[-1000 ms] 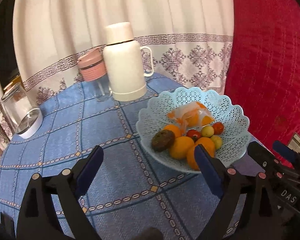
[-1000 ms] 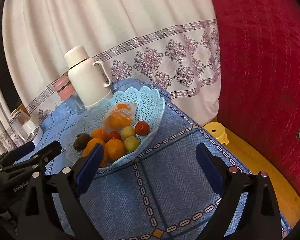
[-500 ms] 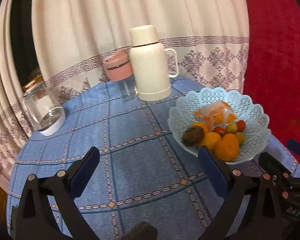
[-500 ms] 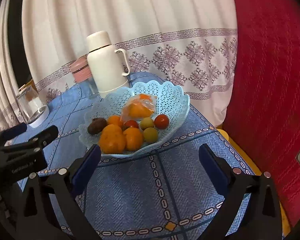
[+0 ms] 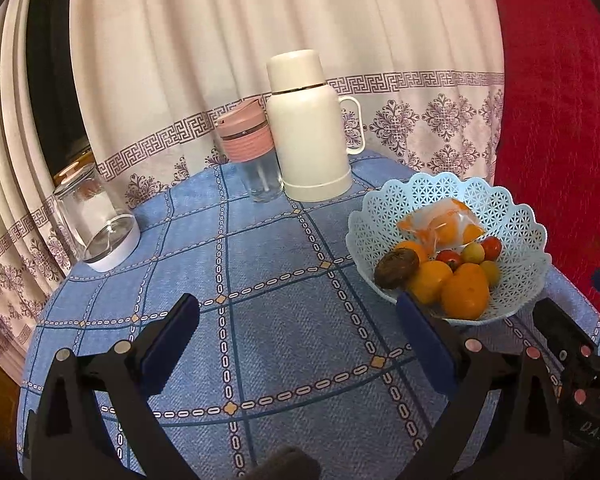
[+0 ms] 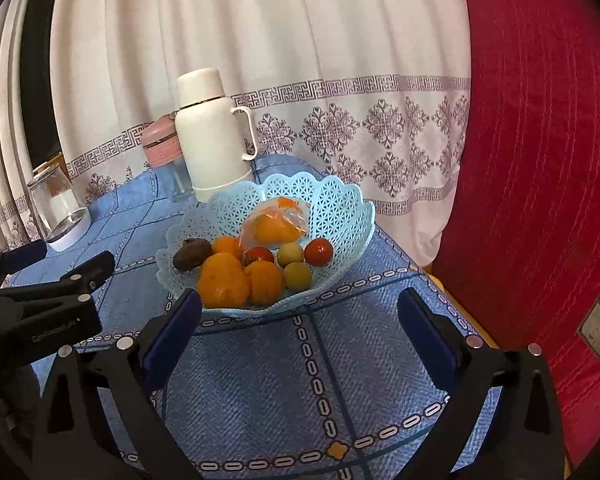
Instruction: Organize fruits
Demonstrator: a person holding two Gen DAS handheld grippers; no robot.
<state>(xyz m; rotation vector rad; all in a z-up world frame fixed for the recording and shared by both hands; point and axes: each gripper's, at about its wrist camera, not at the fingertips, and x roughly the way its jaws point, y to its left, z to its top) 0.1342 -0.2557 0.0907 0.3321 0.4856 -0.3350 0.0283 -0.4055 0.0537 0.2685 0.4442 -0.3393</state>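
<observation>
A pale curtain with a purple patterned border hangs behind a round bench [image 5: 260, 320] under a blue checked cloth, and a red quilted surface fills the right side.

Far ahead and to the left of the left claw [image 5: 296, 316] stands a glass jar [image 5: 96, 226]; straight ahead at the far edge stand a pink-lidded cup [image 5: 252, 152] and a white flask [image 5: 312, 128]. This claw is spread wide, holds nothing and hovers over bare cloth. The fruit basket [image 5: 512, 216] sits ahead and to its right, its near rim just past the right fingertip.

The right claw [image 6: 298, 322] is also spread wide and empty. The basket [image 6: 340, 204] lies just ahead of it, slightly left, with oranges [image 6: 224, 280], a dark brown fruit [image 6: 192, 253], small red and green fruits [image 6: 296, 274] and a bagged orange piece [image 6: 274, 224] all inside.

No fruit shows loose on the cloth, so the fruit already lies gathered in the basket. That fits either claws drawn back from a finished job, or claws about to sort the pile; the pictures don't settle which.
</observation>
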